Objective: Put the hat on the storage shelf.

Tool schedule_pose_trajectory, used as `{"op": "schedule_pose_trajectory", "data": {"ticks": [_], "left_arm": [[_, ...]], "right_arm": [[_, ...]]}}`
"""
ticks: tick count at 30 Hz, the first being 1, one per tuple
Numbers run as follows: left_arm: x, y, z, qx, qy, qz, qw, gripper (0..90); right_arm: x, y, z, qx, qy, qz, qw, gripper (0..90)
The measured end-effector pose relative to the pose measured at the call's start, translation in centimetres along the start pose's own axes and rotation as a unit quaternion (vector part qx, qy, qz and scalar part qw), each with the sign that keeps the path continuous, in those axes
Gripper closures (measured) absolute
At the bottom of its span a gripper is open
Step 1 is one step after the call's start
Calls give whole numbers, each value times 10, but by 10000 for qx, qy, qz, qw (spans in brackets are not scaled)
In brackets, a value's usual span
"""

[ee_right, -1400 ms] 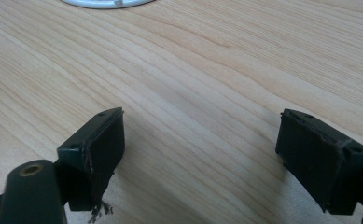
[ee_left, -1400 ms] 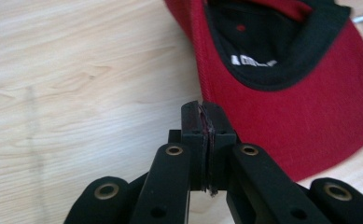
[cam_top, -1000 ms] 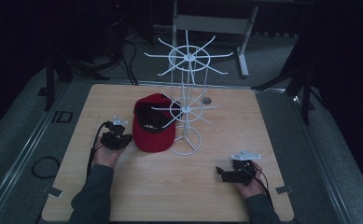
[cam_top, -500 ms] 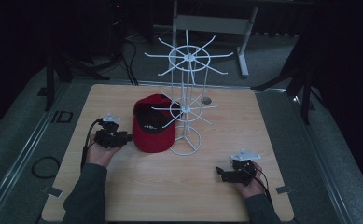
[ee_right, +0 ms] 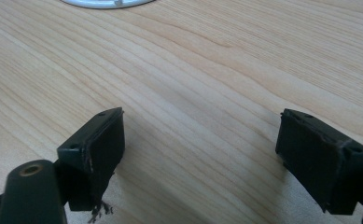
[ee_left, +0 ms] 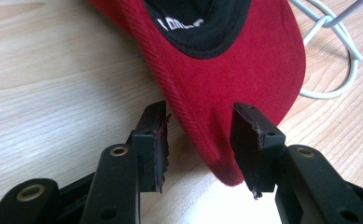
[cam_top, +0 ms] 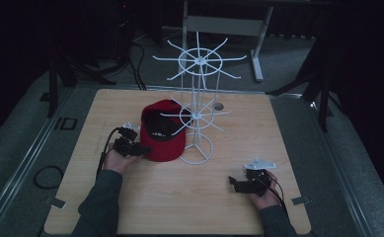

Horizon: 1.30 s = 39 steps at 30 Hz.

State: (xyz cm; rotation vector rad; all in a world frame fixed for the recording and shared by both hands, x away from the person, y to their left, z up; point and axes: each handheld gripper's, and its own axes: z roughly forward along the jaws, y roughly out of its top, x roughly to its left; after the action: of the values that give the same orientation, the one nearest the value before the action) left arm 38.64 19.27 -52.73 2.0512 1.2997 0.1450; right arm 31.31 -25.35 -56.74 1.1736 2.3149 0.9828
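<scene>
A red cap (cam_top: pixel 166 148) lies upside down on the wooden table (cam_top: pixel 130 202), its black lining facing up, just left of the white wire rack (cam_top: pixel 198 116). My left gripper (cam_top: pixel 142 149) is at the cap's near left edge. In the left gripper view the red brim (ee_left: pixel 244 60) reaches down between the jaws; the left gripper (ee_left: pixel 198 116) is open, with one pad on each side of the brim's tip. My right gripper (cam_top: pixel 233 183) rests near the table's front right, apart from the cap. It is open (ee_right: pixel 200 135) over bare wood.
The rack's round wire base (cam_top: pixel 196 150) sits against the cap's right side and shows as white wire (ee_left: pixel 338 46) beyond the brim. Its spokes reach out over the cap. The base rim (ee_right: pixel 104 3) lies far ahead of the right gripper. Dark floor surrounds the table.
My left gripper has turned toward the cap and shifted a little right, so the brim now sits between its jaws. The right gripper has not moved.
</scene>
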Motion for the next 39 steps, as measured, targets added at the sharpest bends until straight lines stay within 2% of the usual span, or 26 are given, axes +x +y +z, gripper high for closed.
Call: {"op": "schedule_pose_trajectory", "data": {"ticks": [5,12,18,26,31,36,39], "left_arm": [[3,-1,9,58,-208,-92,9997,589],[1,-1,19,196,-416,-21,9989,589],[-2,0,25,291,-479,38,9984,591],[-5,2,30,372,-568,20,9977,591],[-6,2,29,379,-601,14,9975,638],[-6,-5,27,195,-712,-106,9972,679],[-7,-7,25,140,-728,-65,9972,704]], "right_arm": [[0,0,0,0,0,0,10000,153],[0,0,0,0,0,1,10000,153],[0,0,0,0,0,-1,10000,153],[0,0,0,-1,0,0,10000,153],[0,0,0,0,0,1,10000,153],[0,0,0,0,-1,1,10000,153],[0,0,0,0,-1,0,10000,153]]}}
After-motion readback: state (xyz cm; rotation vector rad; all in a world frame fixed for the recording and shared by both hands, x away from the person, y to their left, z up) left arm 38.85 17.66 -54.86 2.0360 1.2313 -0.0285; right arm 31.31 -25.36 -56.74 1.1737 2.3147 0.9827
